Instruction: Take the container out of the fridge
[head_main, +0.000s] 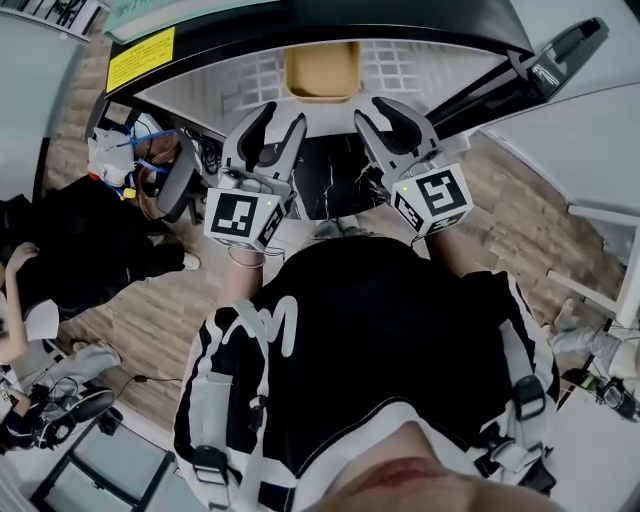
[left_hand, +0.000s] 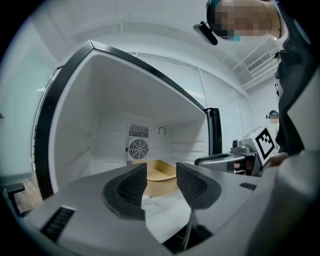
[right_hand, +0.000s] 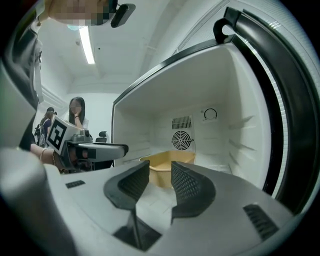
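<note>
A tan plastic container (head_main: 322, 70) sits deep on the white floor of the open fridge (head_main: 400, 65), near the back wall with its round fan. It shows as the container (left_hand: 161, 174) in the left gripper view and the container (right_hand: 167, 167) in the right gripper view, beyond the jaws in each. My left gripper (head_main: 279, 125) and right gripper (head_main: 386, 118) hover side by side at the fridge's front edge, short of the container. Both stand open with nothing between their jaws. My left gripper (left_hand: 161, 181) and right gripper (right_hand: 160, 181) point into the fridge.
The fridge's black door frame (head_main: 300, 20) rings the opening. A seated person (head_main: 60, 260) and a dark chair (head_main: 175, 185) are at the left on the wood floor. A white table edge (head_main: 600, 210) lies at the right. Another person (right_hand: 76, 112) stands far off.
</note>
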